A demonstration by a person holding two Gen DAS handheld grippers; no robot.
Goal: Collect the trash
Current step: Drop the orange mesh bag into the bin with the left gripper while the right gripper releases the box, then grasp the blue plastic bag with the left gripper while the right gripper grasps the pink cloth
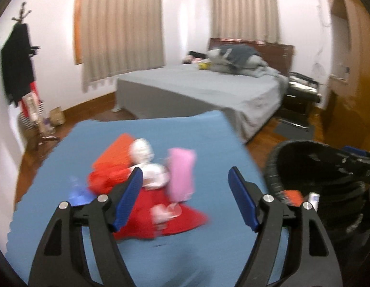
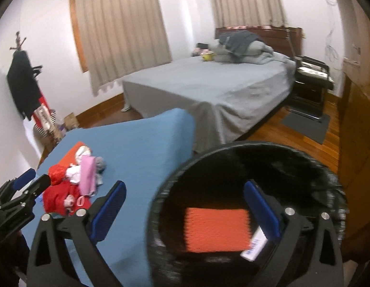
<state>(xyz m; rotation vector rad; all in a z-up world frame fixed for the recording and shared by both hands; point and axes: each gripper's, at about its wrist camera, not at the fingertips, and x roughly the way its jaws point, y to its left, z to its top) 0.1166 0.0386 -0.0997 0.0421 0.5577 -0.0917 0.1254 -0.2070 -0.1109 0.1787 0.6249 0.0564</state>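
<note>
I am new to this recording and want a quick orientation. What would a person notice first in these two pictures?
First, the bright heap of red, white and pink trash on the blue table, just ahead of the open left gripper. Next, the black bin at the table's right edge, with an orange square piece and a small white box inside, below the open, empty right gripper.

Ahead-left of the left claw [image 1: 185,197] a trash pile [image 1: 146,191] blocks the blue tabletop [image 1: 208,138]; the bin's [image 2: 232,157] mouth gapes under the right claw [image 2: 185,211].
</note>
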